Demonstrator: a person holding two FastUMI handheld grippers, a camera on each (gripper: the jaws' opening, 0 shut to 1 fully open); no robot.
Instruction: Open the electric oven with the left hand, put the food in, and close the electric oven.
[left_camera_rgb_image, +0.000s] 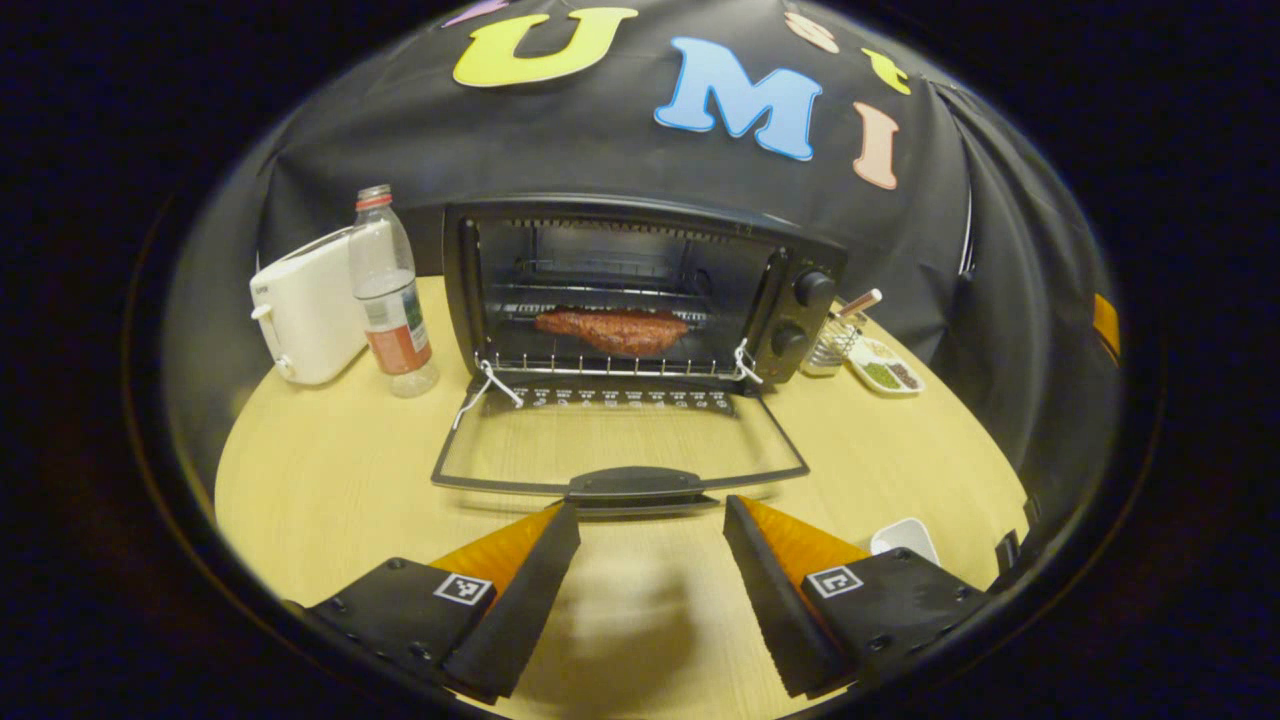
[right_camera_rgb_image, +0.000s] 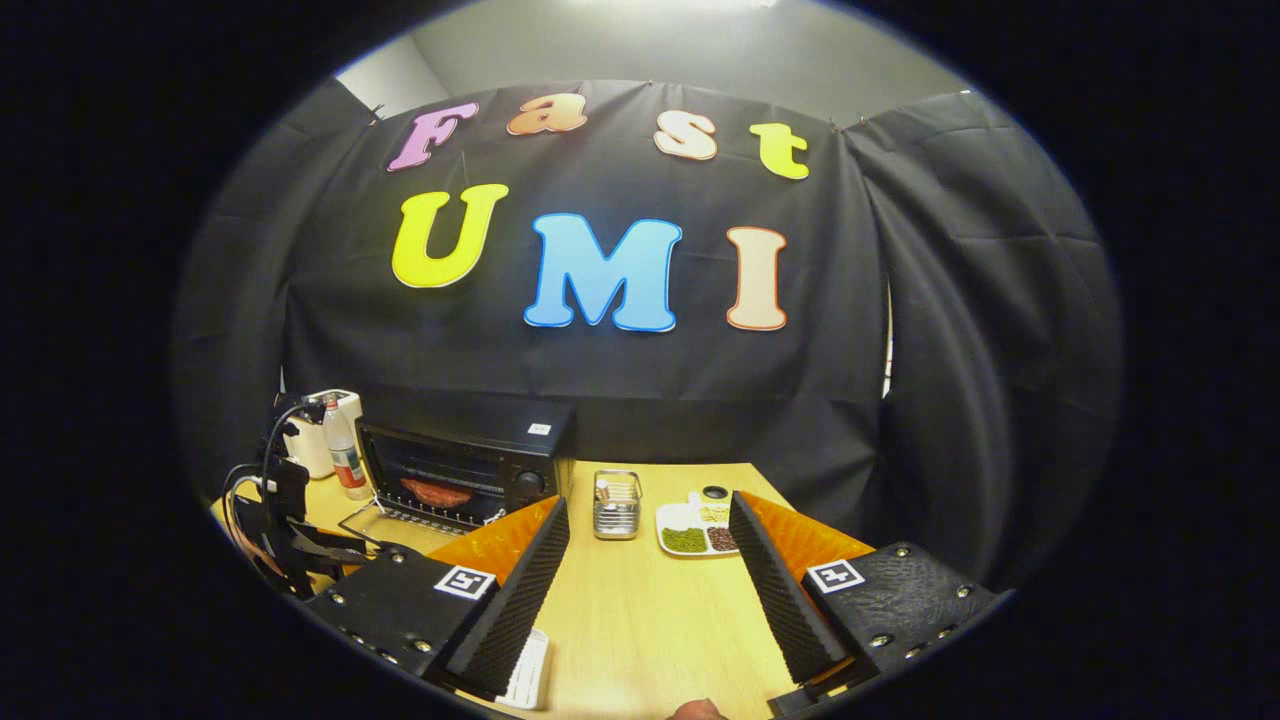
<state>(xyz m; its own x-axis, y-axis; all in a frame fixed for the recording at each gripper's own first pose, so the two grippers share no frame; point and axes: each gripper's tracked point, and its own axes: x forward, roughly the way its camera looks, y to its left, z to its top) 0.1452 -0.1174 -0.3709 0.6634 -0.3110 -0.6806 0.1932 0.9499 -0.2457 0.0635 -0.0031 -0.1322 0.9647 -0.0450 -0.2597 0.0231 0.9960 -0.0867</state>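
Note:
The black electric oven (left_camera_rgb_image: 640, 290) stands at the back of the wooden table with its glass door (left_camera_rgb_image: 620, 445) folded down flat. A reddish-brown piece of food (left_camera_rgb_image: 612, 331) lies on the wire rack inside. My left gripper (left_camera_rgb_image: 650, 530) is open just in front of the door's handle (left_camera_rgb_image: 635, 486), touching nothing. In the right gripper view the oven (right_camera_rgb_image: 465, 465) sits at the left with the food (right_camera_rgb_image: 436, 493) inside. My right gripper (right_camera_rgb_image: 648, 545) is open and empty, held back over the table. The left gripper (right_camera_rgb_image: 290, 535) with its cables shows at the far left.
A white toaster (left_camera_rgb_image: 305, 305) and a plastic bottle (left_camera_rgb_image: 390, 290) stand left of the oven. A metal utensil basket (right_camera_rgb_image: 617, 505) and a white divided dish (right_camera_rgb_image: 692, 530) of beans sit to its right. A small white dish (left_camera_rgb_image: 905, 538) lies near my left gripper.

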